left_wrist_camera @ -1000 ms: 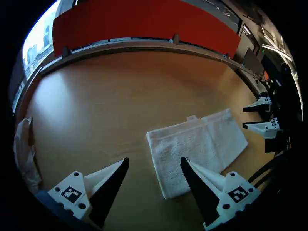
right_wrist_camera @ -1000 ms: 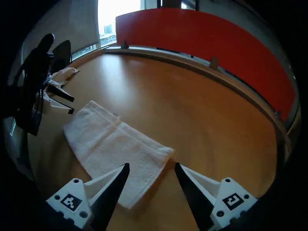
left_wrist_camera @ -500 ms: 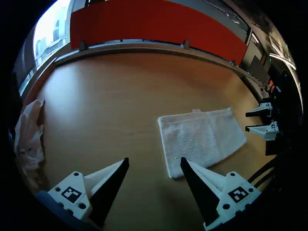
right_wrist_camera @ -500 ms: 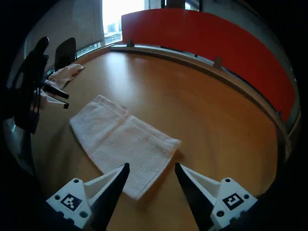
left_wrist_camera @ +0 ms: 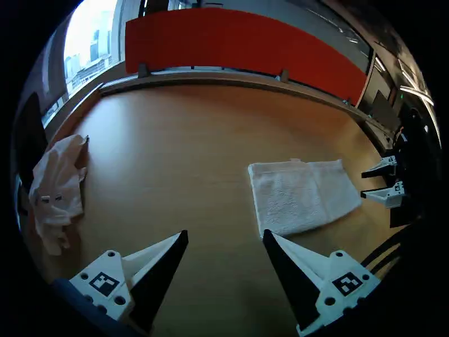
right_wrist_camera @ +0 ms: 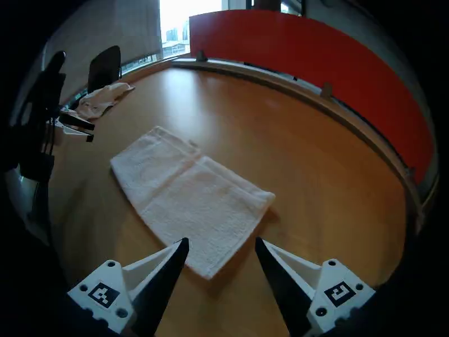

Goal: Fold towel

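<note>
A white folded towel (left_wrist_camera: 303, 195) lies flat on the wooden table (left_wrist_camera: 179, 151). In the left gripper view my left gripper (left_wrist_camera: 224, 247) is open and holds nothing, with the towel ahead and to the right of its right finger. The right gripper (left_wrist_camera: 377, 184) shows at the far right edge beside the towel. In the right gripper view the towel (right_wrist_camera: 188, 194) lies just ahead of my open right gripper (right_wrist_camera: 220, 251), its near corner between the fingertips. The left gripper (right_wrist_camera: 76, 124) shows small at the left, beyond the towel.
A crumpled white cloth (left_wrist_camera: 56, 188) lies on the table's left side, also seen as a cloth (right_wrist_camera: 104, 96) near a dark chair (right_wrist_camera: 105, 68). A red panel (left_wrist_camera: 241, 48) runs along the table's far edge. Bare wood spreads between cloth and towel.
Both grippers have drawn back from the towel; it now sits farther from the fingers. The left view has swung left, bringing the crumpled cloth more into sight.
</note>
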Demonstrator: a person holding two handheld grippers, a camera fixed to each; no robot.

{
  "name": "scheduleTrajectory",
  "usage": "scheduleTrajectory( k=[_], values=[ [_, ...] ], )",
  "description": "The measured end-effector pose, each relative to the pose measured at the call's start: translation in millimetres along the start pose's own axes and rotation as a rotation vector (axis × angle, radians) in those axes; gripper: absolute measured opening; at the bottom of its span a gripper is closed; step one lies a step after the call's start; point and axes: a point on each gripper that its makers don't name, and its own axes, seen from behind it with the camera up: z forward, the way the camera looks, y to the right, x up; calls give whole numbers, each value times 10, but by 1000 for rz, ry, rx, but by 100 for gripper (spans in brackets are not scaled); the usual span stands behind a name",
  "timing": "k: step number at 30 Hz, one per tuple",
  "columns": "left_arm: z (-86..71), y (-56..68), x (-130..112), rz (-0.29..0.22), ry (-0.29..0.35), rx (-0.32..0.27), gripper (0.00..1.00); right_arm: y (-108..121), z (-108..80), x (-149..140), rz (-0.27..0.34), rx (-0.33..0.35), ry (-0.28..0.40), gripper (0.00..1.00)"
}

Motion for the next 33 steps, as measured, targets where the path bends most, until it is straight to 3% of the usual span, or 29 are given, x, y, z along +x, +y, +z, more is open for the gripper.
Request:
scheduleTrajectory(
  k=[23, 33],
  values=[
    [-338, -371, -232, -13, 60, 60, 100, -129, 24, -148, -52, 34, -43, 91],
    [-445, -501, -223, 9, 139, 84, 100, -134, 31, -266, -80, 48, -77, 91]
  ],
)
